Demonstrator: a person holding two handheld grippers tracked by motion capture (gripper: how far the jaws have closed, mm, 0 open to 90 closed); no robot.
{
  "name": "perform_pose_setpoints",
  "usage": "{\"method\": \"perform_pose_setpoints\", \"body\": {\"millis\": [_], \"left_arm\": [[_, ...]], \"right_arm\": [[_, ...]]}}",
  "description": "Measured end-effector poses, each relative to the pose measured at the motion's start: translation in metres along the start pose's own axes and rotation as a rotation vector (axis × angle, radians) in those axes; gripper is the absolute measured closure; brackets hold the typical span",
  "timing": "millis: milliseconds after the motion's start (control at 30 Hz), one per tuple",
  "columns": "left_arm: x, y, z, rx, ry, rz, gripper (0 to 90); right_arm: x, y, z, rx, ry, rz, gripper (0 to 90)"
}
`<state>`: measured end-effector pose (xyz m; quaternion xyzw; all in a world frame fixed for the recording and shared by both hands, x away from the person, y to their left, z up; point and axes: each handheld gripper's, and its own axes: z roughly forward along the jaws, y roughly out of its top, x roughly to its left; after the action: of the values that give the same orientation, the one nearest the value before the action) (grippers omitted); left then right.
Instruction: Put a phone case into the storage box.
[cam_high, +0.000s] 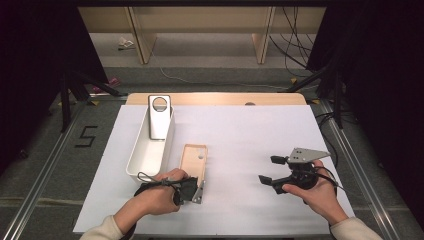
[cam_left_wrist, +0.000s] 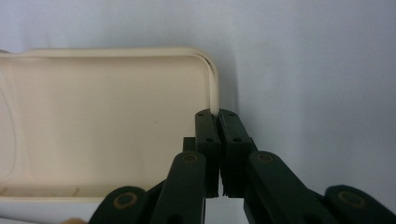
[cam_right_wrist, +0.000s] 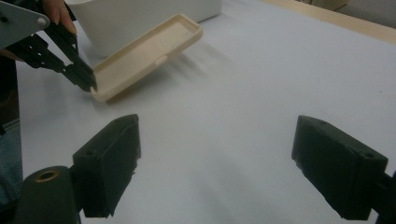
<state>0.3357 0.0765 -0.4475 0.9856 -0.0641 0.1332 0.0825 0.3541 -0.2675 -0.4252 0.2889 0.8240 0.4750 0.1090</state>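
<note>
Left tool (cam_high: 192, 191) clenched on the rim of the cream plastic phone case (cam_high: 193, 161), lifting it. Right tool (cam_high: 270, 171) released, idle. Next, probably: carry the case to the white bin (cam_high: 142, 159).

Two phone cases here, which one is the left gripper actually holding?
The cream case, lying beside the white bin; the left gripper is shut on its rim. The silver case with the round hole stands upright inside the bin, untouched.
</note>
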Motion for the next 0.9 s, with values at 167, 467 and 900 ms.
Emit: {"method": "perform_pose_setpoints", "body": {"millis": [167,467,900], "left_arm": [[0.0,0.003,-0.004,-0.011,0.008,-0.002,87.0],[0.001,0.011,-0.01,-0.029,0.021,0.005,87.1],[0.002,0.03,-0.013,-0.039,0.027,0.041,87.1]], "right_arm": [[0.0,0.001,0.001,-0.001,-0.001,-0.001,16.4],[0.001,0.004,0.007,-0.003,0.005,0.007,16.3],[0.002,0.015,0.027,-0.004,0.02,0.025,16.8]]}}
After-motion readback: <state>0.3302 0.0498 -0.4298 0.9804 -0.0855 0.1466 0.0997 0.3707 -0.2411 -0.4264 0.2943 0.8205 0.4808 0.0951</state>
